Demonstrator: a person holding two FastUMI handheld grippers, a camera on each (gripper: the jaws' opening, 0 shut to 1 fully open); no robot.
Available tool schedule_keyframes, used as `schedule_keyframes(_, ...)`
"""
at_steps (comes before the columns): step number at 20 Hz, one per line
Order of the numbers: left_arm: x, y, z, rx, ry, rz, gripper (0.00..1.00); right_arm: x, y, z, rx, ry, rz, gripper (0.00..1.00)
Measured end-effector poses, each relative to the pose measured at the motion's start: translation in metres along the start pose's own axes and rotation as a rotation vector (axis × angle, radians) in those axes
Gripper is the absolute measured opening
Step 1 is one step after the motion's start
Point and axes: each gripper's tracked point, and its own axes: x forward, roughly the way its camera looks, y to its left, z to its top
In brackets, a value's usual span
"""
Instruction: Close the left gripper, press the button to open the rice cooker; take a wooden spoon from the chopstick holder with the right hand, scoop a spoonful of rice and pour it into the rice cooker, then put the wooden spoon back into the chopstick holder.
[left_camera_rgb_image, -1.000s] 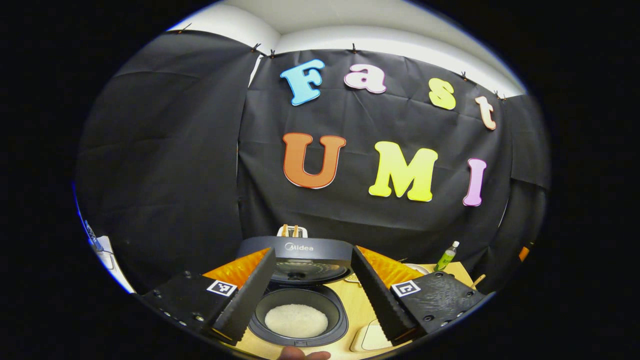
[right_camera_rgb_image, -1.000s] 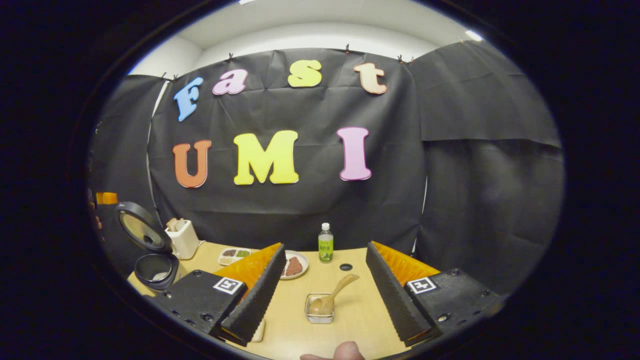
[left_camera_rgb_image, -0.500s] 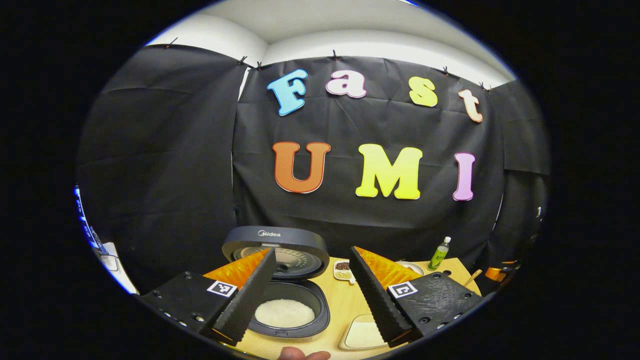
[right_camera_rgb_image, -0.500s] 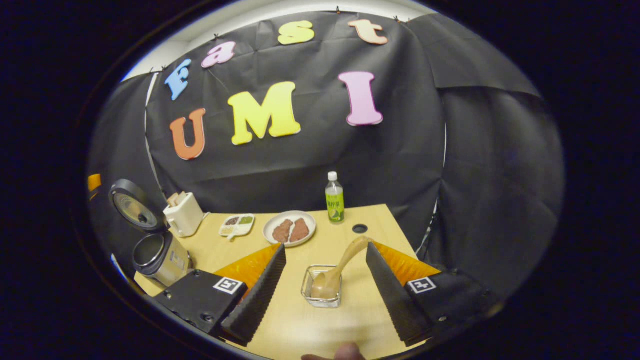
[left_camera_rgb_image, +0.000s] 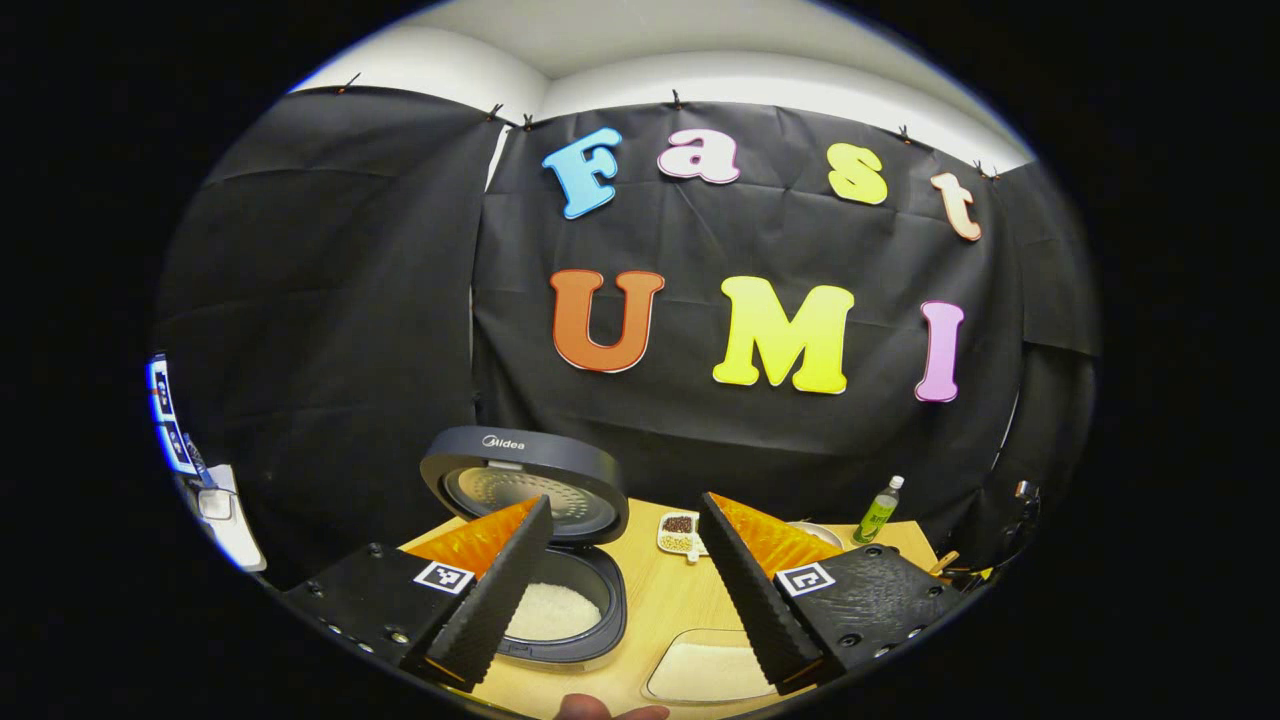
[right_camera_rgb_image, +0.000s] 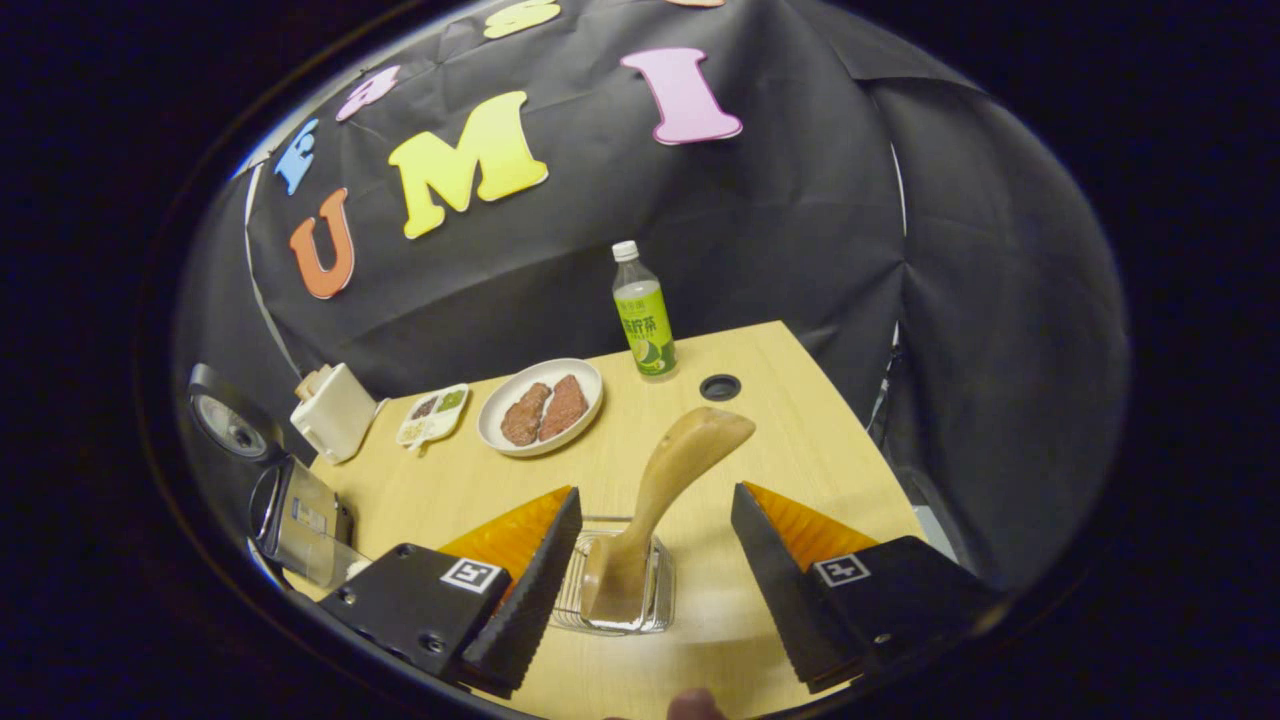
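The rice cooker (left_camera_rgb_image: 520, 478) stands with its lid up, white rice showing in the pot (left_camera_rgb_image: 552, 610). My left gripper (left_camera_rgb_image: 625, 505) hangs open just in front of it, holding nothing. In the right gripper view the same cooker (right_camera_rgb_image: 290, 505) sits at the far left of the table. A wooden spoon (right_camera_rgb_image: 680, 460) stands bowl-down in a small wire chopstick holder (right_camera_rgb_image: 655, 605), its handle leaning up and to the right. My right gripper (right_camera_rgb_image: 654, 492) is open, and the spoon's handle rises between its fingers without touching them.
A shallow tray of rice (left_camera_rgb_image: 715, 668) lies right of the cooker. On the wooden table (right_camera_rgb_image: 800, 440) are a plate of meat (right_camera_rgb_image: 540, 405), a green bottle (right_camera_rgb_image: 645, 315), a small divided dish (right_camera_rgb_image: 432, 415), a white box-shaped holder (right_camera_rgb_image: 335, 410) and a cable hole (right_camera_rgb_image: 720, 387).
The right gripper has dropped and moved forward until the spoon's handle stands between its open fingers. The left gripper has drifted right, so the cooker sits further left in its view.
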Motion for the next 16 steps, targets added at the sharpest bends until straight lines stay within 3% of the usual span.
schedule_keyframes(1, -0.001, 0.001, -0.003, 0.003, 0.011, 0.009, 0.95, 0.007, 0.003, 0.000, 0.007, 0.005, 0.015, 0.82)
schedule_keyframes(2, -0.002, 0.003, -0.005, 0.014, 0.017, 0.021, 0.95, 0.013, 0.004, -0.001, 0.023, 0.014, 0.025, 0.90)
schedule_keyframes(3, -0.003, 0.007, -0.005, 0.019, 0.017, 0.036, 0.95, 0.019, 0.006, -0.003, 0.043, 0.027, 0.036, 0.83)
schedule_keyframes(4, -0.005, 0.011, -0.004, 0.017, 0.021, 0.044, 0.95, 0.023, 0.007, -0.004, 0.063, 0.040, 0.042, 0.66)
schedule_keyframes(5, -0.008, 0.016, -0.004, 0.014, 0.021, 0.054, 0.95, 0.025, 0.008, -0.006, 0.074, 0.052, 0.043, 0.61)
schedule_keyframes(7, -0.016, 0.030, -0.004, 0.014, 0.017, 0.081, 0.95, 0.025, 0.005, -0.006, 0.083, 0.056, 0.024, 0.24)
schedule_keyframes(8, -0.020, 0.038, -0.004, 0.007, 0.015, 0.092, 0.95, 0.019, 0.010, -0.005, 0.093, 0.059, 0.032, 0.28)
schedule_keyframes(9, -0.025, 0.043, -0.005, -0.005, 0.013, 0.100, 0.95, 0.019, 0.013, -0.006, 0.095, 0.061, 0.035, 0.21)
schedule_keyframes(13, -0.046, 0.065, -0.009, -0.053, 0.016, 0.121, 0.95, 0.002, 0.019, -0.004, 0.112, 0.044, 0.011, 0.10)
schedule_keyframes(16, -0.062, 0.084, -0.007, -0.077, -0.003, 0.131, 0.95, -0.017, 0.021, 0.008, 0.111, -0.003, -0.045, 0.09)
